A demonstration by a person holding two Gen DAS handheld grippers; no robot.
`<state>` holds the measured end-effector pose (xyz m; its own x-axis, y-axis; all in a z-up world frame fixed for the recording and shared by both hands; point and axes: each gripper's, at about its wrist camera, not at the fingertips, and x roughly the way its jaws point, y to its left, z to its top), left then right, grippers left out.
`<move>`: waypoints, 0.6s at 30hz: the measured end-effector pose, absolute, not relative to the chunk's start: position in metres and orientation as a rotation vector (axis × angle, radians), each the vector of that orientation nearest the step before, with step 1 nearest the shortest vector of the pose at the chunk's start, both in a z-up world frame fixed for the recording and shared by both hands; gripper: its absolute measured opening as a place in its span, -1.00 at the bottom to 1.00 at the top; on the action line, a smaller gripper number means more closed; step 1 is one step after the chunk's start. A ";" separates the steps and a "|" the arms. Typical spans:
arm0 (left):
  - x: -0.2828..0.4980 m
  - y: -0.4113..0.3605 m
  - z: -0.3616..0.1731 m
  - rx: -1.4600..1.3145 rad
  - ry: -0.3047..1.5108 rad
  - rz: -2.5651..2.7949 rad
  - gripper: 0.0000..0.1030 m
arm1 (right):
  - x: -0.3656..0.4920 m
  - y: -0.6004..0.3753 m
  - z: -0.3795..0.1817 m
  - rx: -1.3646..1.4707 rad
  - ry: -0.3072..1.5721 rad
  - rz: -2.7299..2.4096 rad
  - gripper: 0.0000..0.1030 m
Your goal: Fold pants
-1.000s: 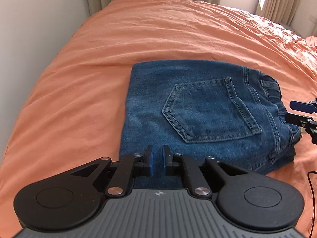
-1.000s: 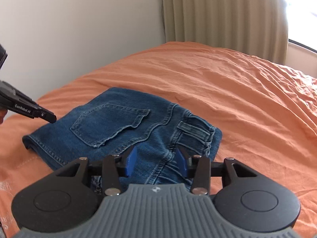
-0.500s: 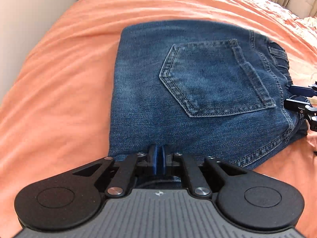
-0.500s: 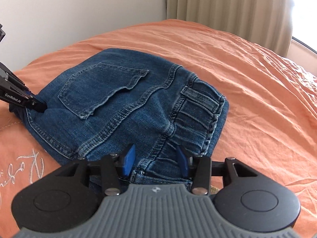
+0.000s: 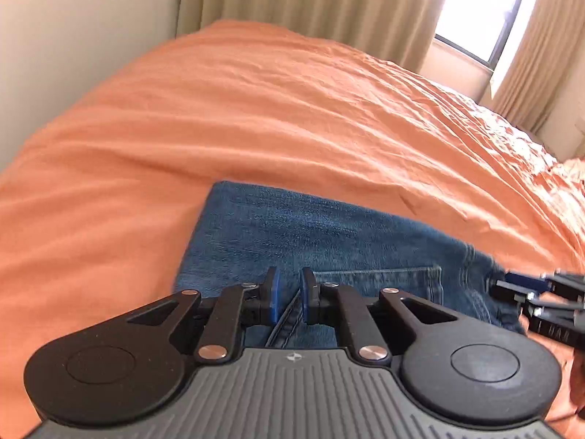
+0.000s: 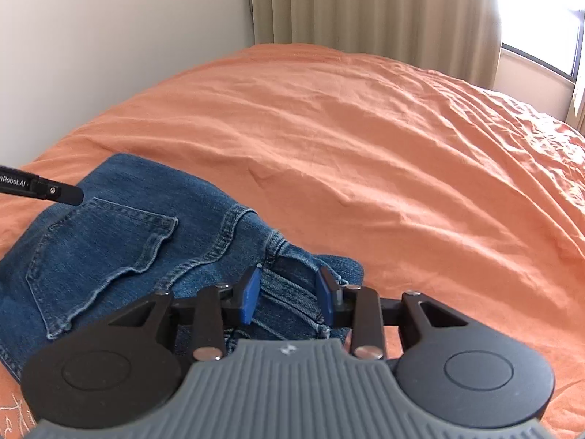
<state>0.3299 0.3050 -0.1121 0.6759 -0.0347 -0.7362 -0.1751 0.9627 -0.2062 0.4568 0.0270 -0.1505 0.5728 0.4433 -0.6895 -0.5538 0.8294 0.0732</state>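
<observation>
Folded blue jeans [image 5: 329,241] lie on the orange bed cover, back pocket up; they also show in the right wrist view [image 6: 109,248]. My left gripper [image 5: 289,298] is slightly open over the jeans' near edge, with a seam of denim seen in the narrow gap between the pads. My right gripper [image 6: 289,298] is open, its blue pads on either side of the bunched waistband [image 6: 292,292]. The left gripper's fingertip [image 6: 62,194] pokes in at the left of the right wrist view. The right gripper [image 5: 526,289] shows at the right edge of the left wrist view.
The orange bed cover [image 5: 292,117] stretches away behind the jeans. A cream wall [image 6: 109,36] stands at the left. Beige curtains [image 5: 310,3] and a bright window [image 5: 482,11] are at the back.
The left gripper was shut on the jeans' near edge half a second ago; its pads now stand slightly apart. Both cameras have tilted up, showing more bed. The right gripper stays open at the waistband.
</observation>
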 end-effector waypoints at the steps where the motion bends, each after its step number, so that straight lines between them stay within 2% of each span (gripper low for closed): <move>1: 0.337 0.305 -0.118 -0.277 0.838 0.097 -0.79 | 0.460 0.025 -0.155 -0.141 0.778 0.586 -0.39; 5: 0.349 0.310 -0.131 -0.298 0.886 0.132 -0.79 | 0.472 0.014 -0.164 -0.052 0.837 0.591 -0.36; 8: 0.344 0.305 -0.120 -0.238 0.897 0.135 -0.79 | 0.469 0.020 -0.159 -0.089 0.836 0.585 -0.31; 11: 0.331 0.299 -0.106 -0.188 0.893 0.147 -0.78 | 0.456 0.023 -0.148 -0.141 0.798 0.565 -0.17; 15: 0.298 0.288 -0.073 -0.181 0.843 0.143 -0.72 | 0.428 0.013 -0.120 -0.110 0.773 0.572 0.15; 18: 0.273 0.276 -0.037 -0.133 0.795 0.125 -0.61 | 0.395 0.008 -0.085 -0.122 0.711 0.596 0.20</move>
<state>0.2729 0.2761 -0.0370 0.6935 0.0615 -0.7178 -0.1619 0.9842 -0.0721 0.3948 0.0076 -0.0849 0.6000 0.4727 -0.6454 -0.5534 0.8279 0.0919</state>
